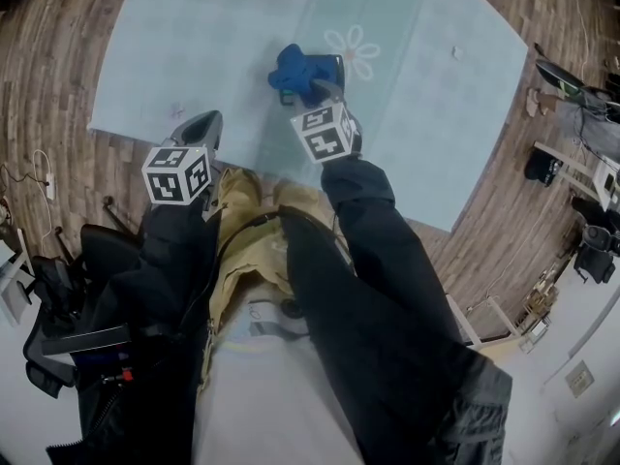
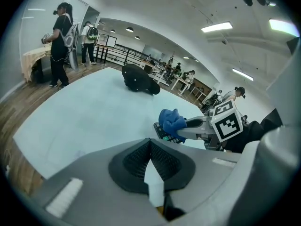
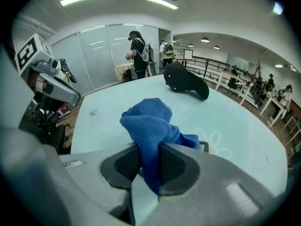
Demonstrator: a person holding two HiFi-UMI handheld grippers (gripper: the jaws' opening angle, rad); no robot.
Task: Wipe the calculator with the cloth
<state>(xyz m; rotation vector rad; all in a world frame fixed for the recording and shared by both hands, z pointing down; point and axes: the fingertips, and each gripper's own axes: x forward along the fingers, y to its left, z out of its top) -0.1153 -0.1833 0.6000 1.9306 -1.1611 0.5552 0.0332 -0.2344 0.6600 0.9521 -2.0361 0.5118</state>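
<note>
Room: open hall with a wooden floor (image 1: 58, 76) and ceiling strip lights; several people stand in the background. One pale blue counter (image 1: 194, 46) carries a flower drawing. One black cap (image 3: 186, 81) lies at its far side. Two grippers are present. The left gripper (image 2: 150, 154) is at the near counter edge, fingers pressed together on nothing. The right gripper (image 3: 149, 161) has its fingers pinching the one blue cloth (image 3: 148, 121), which rests on the one calculator (image 2: 162, 132) near the flower.
</note>
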